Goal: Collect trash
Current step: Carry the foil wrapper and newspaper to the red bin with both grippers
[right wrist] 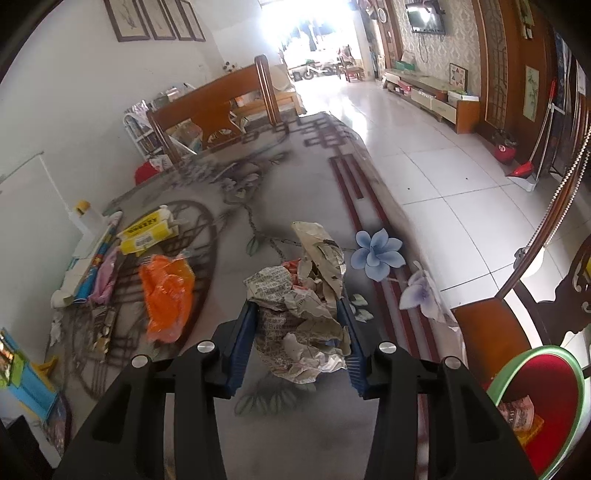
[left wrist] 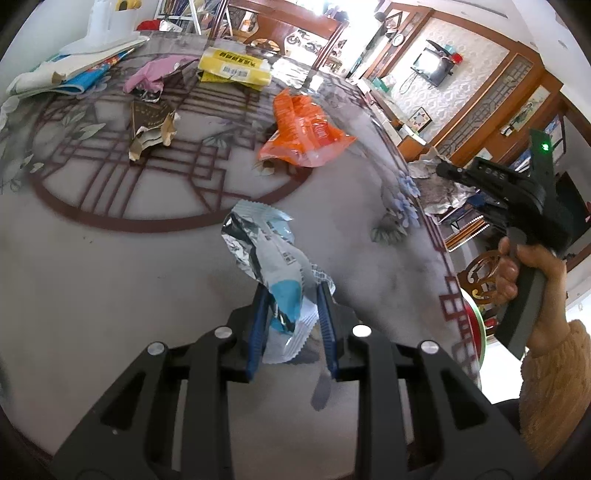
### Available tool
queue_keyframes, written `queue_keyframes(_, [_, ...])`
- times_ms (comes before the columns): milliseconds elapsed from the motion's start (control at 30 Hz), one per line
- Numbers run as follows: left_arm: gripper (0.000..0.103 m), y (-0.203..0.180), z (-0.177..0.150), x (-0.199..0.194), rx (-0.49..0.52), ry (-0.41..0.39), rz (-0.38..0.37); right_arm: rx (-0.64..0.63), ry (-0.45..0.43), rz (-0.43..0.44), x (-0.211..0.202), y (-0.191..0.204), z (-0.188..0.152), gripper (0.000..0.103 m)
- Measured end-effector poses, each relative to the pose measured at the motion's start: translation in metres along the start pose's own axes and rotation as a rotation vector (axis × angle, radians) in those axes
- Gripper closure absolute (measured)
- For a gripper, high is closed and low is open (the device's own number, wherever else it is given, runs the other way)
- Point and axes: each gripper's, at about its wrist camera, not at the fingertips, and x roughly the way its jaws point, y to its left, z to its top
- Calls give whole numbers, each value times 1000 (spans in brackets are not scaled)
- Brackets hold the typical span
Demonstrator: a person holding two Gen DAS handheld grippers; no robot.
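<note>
On the far left of my surface (left wrist: 110, 280) lies a heap of papers and a blue booklet (left wrist: 70, 79), with a white bottle (left wrist: 107, 26) standing behind it. Next to that sit a pink wrapper (left wrist: 151, 74) and a torn brown packet (left wrist: 151, 125), then a yellow box (left wrist: 234, 66) further back. The orange bag (left wrist: 303, 129) lies right of centre, apart from the rest.

My left tongs (left wrist: 291, 314) are narrow, pinched on a silver and blue wrapper (left wrist: 266, 258) that stands up out of the blue pads, clear of the surface.

To the right, past the table's edge, my right hand (left wrist: 517, 266) carries the other tool. My right tongs (right wrist: 299, 332) clamp a crumpled ball of newspaper (right wrist: 303, 306), the pads pressing both its sides. The printed blue flower (right wrist: 378, 253) shows just beyond it. Lowest on the right, below the surface edge, is a red basin with a green rim (right wrist: 576, 398), with some scraps already inside.
</note>
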Motion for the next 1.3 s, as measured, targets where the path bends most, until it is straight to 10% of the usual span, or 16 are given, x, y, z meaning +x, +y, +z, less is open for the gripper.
queue_keyframes(1300, [77, -48, -14, -16, 75, 5, -24, 37, -30, 107, -94, -9, -87, 61])
